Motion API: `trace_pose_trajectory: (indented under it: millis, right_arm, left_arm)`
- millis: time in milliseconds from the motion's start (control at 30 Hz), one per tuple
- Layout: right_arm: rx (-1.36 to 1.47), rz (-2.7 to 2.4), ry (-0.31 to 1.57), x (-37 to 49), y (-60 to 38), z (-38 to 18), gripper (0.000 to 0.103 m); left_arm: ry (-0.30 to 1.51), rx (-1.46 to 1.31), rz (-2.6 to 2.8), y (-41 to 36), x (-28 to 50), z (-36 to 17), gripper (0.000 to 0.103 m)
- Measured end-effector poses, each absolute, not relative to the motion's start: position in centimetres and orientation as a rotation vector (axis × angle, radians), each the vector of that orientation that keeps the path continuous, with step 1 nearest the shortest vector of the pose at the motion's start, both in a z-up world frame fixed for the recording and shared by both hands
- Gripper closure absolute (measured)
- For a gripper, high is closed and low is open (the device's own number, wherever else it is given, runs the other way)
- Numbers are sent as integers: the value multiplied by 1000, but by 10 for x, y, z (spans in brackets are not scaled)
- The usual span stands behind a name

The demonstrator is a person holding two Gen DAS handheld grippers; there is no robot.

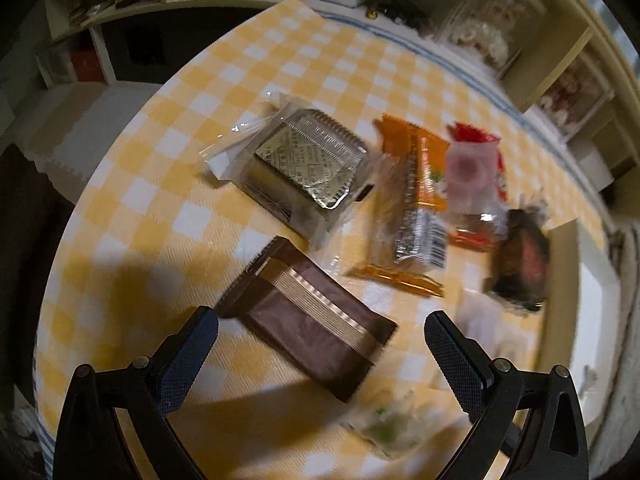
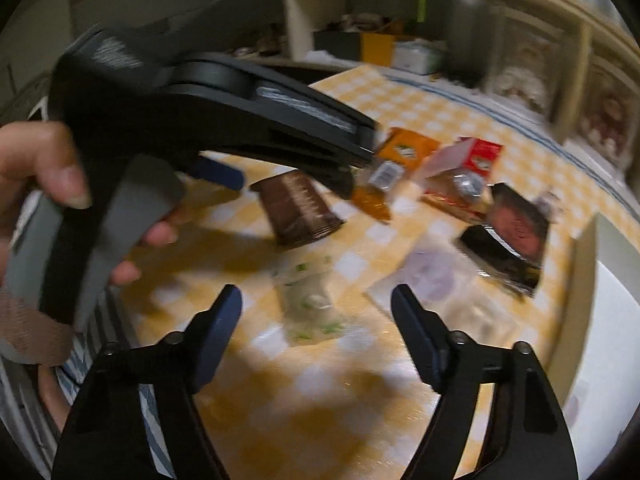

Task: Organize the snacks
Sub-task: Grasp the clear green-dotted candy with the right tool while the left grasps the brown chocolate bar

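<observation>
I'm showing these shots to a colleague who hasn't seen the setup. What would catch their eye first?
Probably the yellow-and-white checked tablecloth, strewn with wrapped snacks. A brown packet lies just ahead of the open left hand-held gripper, with a clear-wrapped tray cake behind it and orange and red packets to the right. In the right wrist view, the open right hand-held gripper hangs over a pale green-flecked packet.

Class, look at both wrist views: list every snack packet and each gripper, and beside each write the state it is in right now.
Left gripper: open, above the brown packet, not gripping it.
Right gripper: open, nothing between its pads.
Brown packet: sealed, lying flat on the checked cloth.
Clear-wrapped tray snack: sealed, flat.
Orange packet: lying flat.
Red packet: lying flat, blurred.
Black packet: lying on the cloth, blurred.
White-and-green packet: lying flat.
</observation>
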State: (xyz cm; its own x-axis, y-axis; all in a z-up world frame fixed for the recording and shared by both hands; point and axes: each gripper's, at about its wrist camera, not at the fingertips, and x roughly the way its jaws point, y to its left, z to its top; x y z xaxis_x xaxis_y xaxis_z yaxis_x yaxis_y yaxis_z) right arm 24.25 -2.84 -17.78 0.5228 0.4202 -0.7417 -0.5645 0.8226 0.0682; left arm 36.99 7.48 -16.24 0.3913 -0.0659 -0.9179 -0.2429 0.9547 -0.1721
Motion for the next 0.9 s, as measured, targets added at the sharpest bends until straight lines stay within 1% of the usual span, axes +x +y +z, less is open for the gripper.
trace_pose_trajectory:
  millis: [133, 267, 367, 467, 533, 767, 833, 867, 900]
  right_arm:
    - [-250, 619, 840, 244, -14, -188, 37]
    - [-300, 633, 852, 244, -5, -198, 42]
    - [-330, 633, 868, 244, -3, -206, 49]
    - [-321, 628, 876, 243, -7, -208, 55]
    - [-311, 617, 886, 244, -9, -207, 64]
    - [-254, 581, 925, 250, -18, -205, 65]
    - [-249, 571, 929, 251, -19, -204, 67]
    - [-246, 566, 929, 251, -20, -202, 67]
    - [-241, 561, 927, 250, -21, -200, 67]
  left_arm:
    - [1162, -256, 139, 73, 380, -173, 0]
    - [1150, -129, 152, 58, 385, -181, 0]
    - [1164, -34, 149, 47, 384, -188, 0]
    - [1176, -13, 158, 47, 379, -191, 0]
    - [1189, -17, 169, 51, 375, -191, 0]
    - [1233, -108, 196, 74, 358, -188, 0]
    - [1223, -153, 170, 77, 356, -186, 7]
    - [1213, -161, 162, 78, 355, -184, 19]
    - [1199, -160, 154, 77, 354, -180, 33]
